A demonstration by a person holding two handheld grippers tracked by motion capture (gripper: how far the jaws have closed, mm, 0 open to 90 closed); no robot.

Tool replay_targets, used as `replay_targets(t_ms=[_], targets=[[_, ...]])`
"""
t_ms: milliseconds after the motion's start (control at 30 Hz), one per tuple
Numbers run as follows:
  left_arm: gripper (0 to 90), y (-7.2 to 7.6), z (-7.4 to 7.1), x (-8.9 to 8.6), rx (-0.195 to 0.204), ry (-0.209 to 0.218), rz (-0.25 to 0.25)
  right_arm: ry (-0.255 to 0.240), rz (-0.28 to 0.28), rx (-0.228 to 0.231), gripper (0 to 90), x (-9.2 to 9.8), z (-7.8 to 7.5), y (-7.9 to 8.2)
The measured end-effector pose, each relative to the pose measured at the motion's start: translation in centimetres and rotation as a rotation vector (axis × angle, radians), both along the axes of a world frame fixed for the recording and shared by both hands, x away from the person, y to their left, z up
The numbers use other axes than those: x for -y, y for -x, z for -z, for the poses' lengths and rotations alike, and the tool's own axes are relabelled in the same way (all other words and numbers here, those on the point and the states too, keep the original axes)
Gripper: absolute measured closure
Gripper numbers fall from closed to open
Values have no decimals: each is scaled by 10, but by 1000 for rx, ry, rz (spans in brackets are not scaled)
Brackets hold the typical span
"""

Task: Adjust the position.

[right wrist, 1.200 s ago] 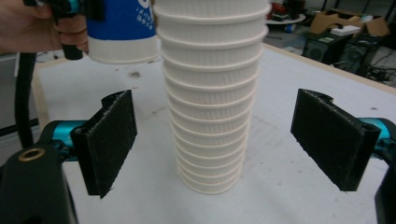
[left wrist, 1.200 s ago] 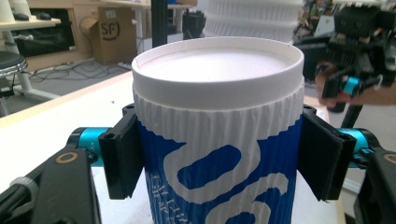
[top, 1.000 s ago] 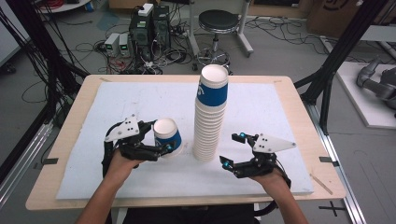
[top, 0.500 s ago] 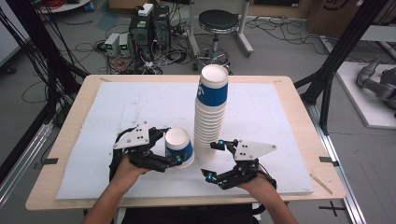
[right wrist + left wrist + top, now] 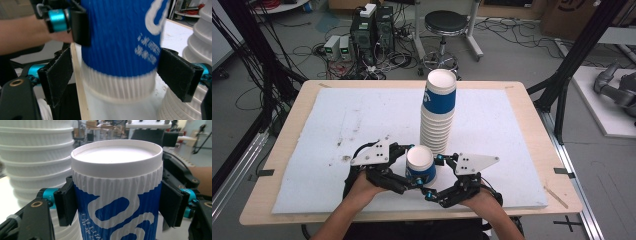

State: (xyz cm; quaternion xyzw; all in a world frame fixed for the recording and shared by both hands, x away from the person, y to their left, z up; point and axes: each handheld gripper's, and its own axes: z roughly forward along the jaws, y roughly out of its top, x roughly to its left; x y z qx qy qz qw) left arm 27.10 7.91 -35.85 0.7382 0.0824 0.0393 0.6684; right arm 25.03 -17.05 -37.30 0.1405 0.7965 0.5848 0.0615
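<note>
A blue-and-white ribbed paper cup [image 5: 421, 165] is held bottom-up near the table's front, just in front of a tall stack of the same cups [image 5: 439, 115]. My left gripper [image 5: 411, 170] comes at it from the left and is shut on it. In the left gripper view both pads [image 5: 66, 203] press the cup's [image 5: 116, 195] sides. My right gripper [image 5: 433, 177] reaches in from the right, and its jaws straddle the cup's [image 5: 120, 45] lower part near the rim. A gap shows at its left pad [image 5: 58, 75], so it stands open.
A white foam sheet [image 5: 362, 115] covers the wooden table [image 5: 277, 150]. The stack [image 5: 200, 50] stands close to the right gripper's far jaw. Behind the table are a stool [image 5: 444, 22], computer boxes [image 5: 372, 30] and floor cables. Black frame posts [image 5: 562, 85] rise at both sides.
My left gripper has carried the cup rightward toward the front middle. My right gripper has moved left, and its jaws now stand around the cup.
</note>
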Motion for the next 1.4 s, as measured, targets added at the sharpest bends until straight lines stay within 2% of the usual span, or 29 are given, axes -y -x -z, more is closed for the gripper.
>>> replay_targets(t_ms=[100,200,267,400,467,600,667,733,767,867,933,1000,1067,1100,1200,1333,1400], targets=[[267,0,0,6,-3,0,20,-29,-6,-19,176,-1,0,-3],[278,0,1,7,4,-17,23,10,-8,-2,256,2,-1,-4],[280,0,2,10,4,-36,28,44,-14,2,275,4,-3,-4],[266,0,0,12,5,-98,42,130,-22,33,286,6,-6,-4],[226,-1,-2,11,0,-110,35,160,-12,43,285,9,-8,-3],[221,-2,-3,9,7,-123,40,190,-3,51,285,13,-9,-4],[224,-2,-2,11,19,-139,45,218,-18,54,284,10,-7,-4],[237,-2,-2,12,11,-136,61,246,-34,63,282,6,-5,-3],[291,-1,-2,13,25,-138,81,244,-37,55,281,5,-4,-2],[294,-2,-5,11,20,-106,87,207,-46,55,247,5,-3,-2],[294,-3,-7,8,8,-51,89,118,-38,55,211,8,-1,-2],[296,-3,-9,6,2,5,96,29,-32,22,167,10,3,-4],[297,-3,-10,6,3,21,90,-3,-31,-14,171,9,6,-6],[298,-4,-10,5,-6,31,91,-13,-39,-15,200,10,6,-7],[296,-5,-9,5,-28,33,87,13,-41,17,248,13,1,-6],[265,-2,-8,8,8,-41,69,100,-43,56,266,17,-5,-6],[245,-2,-8,8,6,-60,63,130,-37,71,269,21,-8,-5]])
